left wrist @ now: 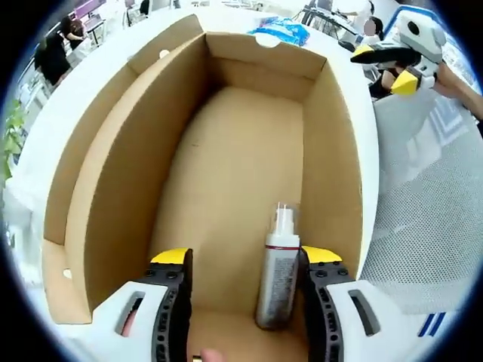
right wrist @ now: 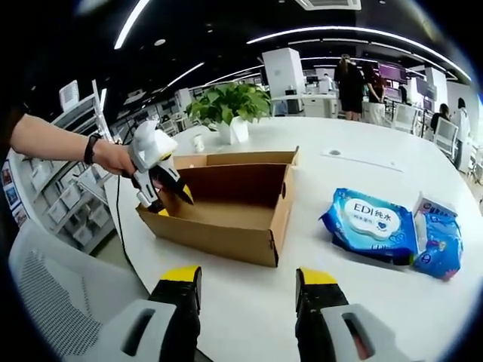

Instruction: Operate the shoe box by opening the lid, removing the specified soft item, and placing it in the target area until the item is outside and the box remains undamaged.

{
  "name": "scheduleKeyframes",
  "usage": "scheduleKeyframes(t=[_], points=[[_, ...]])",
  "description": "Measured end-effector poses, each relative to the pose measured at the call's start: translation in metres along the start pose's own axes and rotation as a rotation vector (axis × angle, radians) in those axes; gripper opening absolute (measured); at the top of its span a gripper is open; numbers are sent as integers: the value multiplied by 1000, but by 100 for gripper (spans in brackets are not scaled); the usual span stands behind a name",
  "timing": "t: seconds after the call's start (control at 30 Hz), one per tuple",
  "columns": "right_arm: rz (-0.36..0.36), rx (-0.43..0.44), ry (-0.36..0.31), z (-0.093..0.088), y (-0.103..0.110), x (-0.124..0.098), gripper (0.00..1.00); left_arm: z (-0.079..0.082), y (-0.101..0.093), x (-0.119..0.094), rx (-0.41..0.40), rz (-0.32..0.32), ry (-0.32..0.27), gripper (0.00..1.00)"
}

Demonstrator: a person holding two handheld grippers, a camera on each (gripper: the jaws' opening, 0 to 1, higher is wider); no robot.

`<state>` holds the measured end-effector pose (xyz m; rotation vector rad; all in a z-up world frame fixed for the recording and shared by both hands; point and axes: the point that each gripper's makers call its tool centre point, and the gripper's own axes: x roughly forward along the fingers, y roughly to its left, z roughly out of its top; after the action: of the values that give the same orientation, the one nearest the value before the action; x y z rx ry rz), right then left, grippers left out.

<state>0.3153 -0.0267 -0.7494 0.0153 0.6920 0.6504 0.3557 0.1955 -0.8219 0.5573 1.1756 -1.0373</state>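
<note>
Bottle (left wrist: 278, 271) lies against open left gripper's (left wrist: 245, 264) right jaw.

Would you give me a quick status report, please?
Left gripper open inside shoe box, spray bottle by one jaw. Right gripper open, outside. Wipes pack on table.

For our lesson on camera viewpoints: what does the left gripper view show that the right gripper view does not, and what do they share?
Left gripper view: a bottle lying on the box floor, between the open left gripper; the right gripper hovering past the box.

Right gripper view: a potted plant, the box's outer wall, the open right gripper over the table.

Both: the open box and blue packets beside it.
</note>
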Motion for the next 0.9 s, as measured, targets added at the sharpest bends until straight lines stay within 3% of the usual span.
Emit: scheduleKeyframes(t=[0.17, 0.3, 0.43, 0.57, 0.77, 0.9], points=[[7, -8, 13, -3, 3, 2, 48, 1, 4, 3, -14, 22, 14, 61], [10, -13, 14, -3, 5, 2, 48, 1, 15, 4, 20, 104, 26, 52], [6, -8, 18, -4, 4, 1, 47, 3, 9, 5, -1, 79, -2, 49], [9, -3, 14, -3, 3, 2, 47, -5, 8, 9, 3, 82, 27, 42], [14, -6, 22, -5, 5, 3, 47, -6, 3, 15, -24, 68, 18, 34], [20, -10, 30, -6, 6, 3, 47, -8, 1, 20, -14, 73, 34, 23]])
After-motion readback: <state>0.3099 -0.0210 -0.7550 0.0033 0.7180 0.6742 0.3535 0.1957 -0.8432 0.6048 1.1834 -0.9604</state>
